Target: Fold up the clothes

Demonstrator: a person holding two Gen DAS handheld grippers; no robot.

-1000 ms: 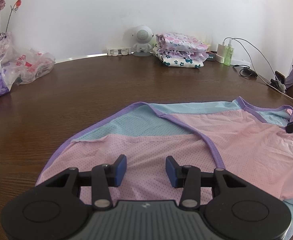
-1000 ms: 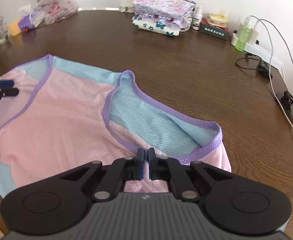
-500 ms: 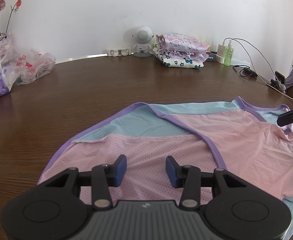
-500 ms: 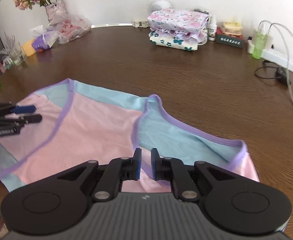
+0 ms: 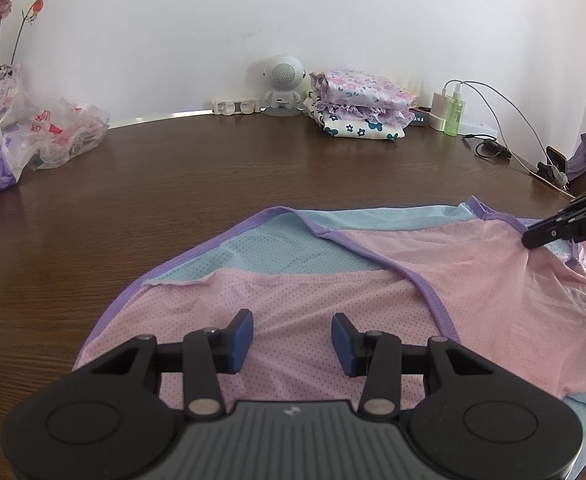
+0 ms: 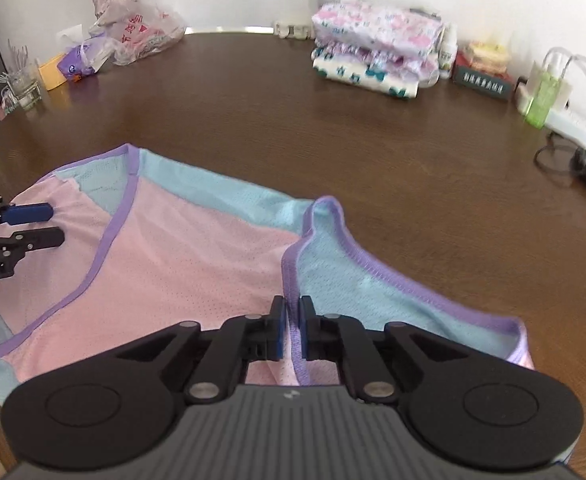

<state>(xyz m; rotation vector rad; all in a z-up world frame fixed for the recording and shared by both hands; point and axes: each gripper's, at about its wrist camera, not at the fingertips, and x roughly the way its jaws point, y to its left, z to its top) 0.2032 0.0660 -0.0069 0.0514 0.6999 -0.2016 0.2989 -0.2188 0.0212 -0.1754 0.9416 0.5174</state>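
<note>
Right gripper (image 6: 292,332) pinches the purple-trimmed edge of the pink and blue garment (image 5: 373,292), its jaws nearly closed on the fabric. Left gripper (image 5: 292,340) hovers wide apart over the pink mesh, holding nothing, seemingly just clear of it. That garment lies spread on the brown table (image 5: 213,184). At 12 o'clock sits a folded clothes stack (image 5: 359,106), a plastic bag (image 5: 65,132) at 10.
</note>
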